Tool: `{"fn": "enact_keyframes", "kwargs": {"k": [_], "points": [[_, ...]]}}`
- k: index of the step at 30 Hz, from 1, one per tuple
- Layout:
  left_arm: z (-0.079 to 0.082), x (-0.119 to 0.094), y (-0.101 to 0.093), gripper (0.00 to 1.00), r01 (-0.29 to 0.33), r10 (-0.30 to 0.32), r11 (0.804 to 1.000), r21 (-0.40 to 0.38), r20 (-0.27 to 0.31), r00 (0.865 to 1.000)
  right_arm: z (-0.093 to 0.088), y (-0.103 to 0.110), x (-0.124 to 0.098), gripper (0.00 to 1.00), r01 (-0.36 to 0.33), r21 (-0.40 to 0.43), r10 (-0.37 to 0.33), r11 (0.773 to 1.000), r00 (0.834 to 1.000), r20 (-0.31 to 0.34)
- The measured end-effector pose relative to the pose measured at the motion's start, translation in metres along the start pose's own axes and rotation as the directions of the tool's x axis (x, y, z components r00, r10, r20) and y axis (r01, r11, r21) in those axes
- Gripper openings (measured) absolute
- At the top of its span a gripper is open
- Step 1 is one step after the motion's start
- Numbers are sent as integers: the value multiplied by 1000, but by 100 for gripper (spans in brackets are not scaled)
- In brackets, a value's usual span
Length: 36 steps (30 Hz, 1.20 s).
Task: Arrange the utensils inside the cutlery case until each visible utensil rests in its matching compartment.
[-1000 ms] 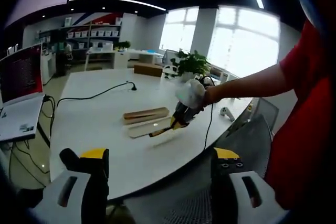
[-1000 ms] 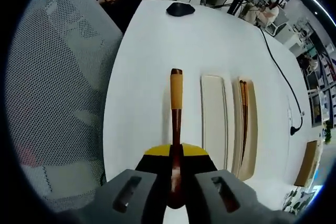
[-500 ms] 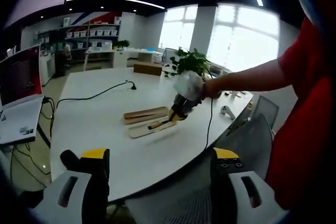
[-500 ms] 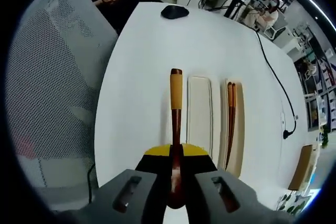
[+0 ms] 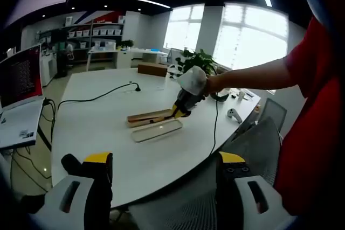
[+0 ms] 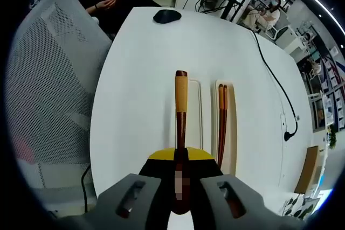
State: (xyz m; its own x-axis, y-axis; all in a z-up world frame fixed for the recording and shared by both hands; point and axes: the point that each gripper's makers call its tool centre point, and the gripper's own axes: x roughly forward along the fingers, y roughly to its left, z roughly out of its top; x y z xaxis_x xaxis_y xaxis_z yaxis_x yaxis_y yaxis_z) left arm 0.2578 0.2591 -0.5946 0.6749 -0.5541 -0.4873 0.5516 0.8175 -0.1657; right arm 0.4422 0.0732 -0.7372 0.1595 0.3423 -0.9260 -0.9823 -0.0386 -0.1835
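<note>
- The right tool (image 6: pixel 180 173) was clamped shut on a spoon (image 6: pixel 181 106), whose yellow-banded handle stuck forward from between the jaws, above the desk (image 6: pixel 140 52).
- Just past the handle lay the case in two parts: a pale empty tray (image 6: pixel 194 111), partly hidden by the spoon, and beside it a wooden tray (image 6: pixel 229 133) with chopsticks (image 6: pixel 221 117) lying lengthwise inside.
- In the left gripper view the right tool (image 5: pixel 180 107) hung over the trays (image 5: pixel 156 124), above the wooden one's near end.
- The left tool (image 5: pixel 161 187) stood wide open with nothing between its jaws, held low at the desk's near edge, well apart from the case.
- Judged step: carrying the spoon to its compartment; the chopsticks seemed already placed.
- Next move, as a judgement: line the spoon up over the empty pale tray, lower it until it lay flat along the tray, then release. The risk was setting it across the rim or onto the chopsticks.
- Farther off sat a black mouse (image 6: pixel 166 15), a cable (image 6: pixel 269 47) and a mesh chair (image 6: pixel 51 79).
</note>
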Motion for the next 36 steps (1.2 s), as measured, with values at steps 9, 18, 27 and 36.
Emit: {"fn": "enact_keyframes", "kwargs": {"k": [9, 18, 27, 36], "points": [[-6, 3, -1, 80, 4, -4, 1000, -6, -23, 1000, -3, -11, 2, 1, -11, 6, 11, 1000, 1000, -2], [-4, 5, 4, 80, -13, 12, 1000, -12, -29, 1000, -1, -45, -11, 1, -2, -5, 2, 1000, 1000, 0], [3, 10, 4, 80, -16, 16, 1000, -7, -35, 999, 5, -71, -15, 1, 1, 4, -1, 1000, 1000, 16], [0, 11, 9, 80, -42, 41, 999, -19, -47, 998, 7, -86, -12, 1, -17, 8, 17, 1000, 999, 28]]}}
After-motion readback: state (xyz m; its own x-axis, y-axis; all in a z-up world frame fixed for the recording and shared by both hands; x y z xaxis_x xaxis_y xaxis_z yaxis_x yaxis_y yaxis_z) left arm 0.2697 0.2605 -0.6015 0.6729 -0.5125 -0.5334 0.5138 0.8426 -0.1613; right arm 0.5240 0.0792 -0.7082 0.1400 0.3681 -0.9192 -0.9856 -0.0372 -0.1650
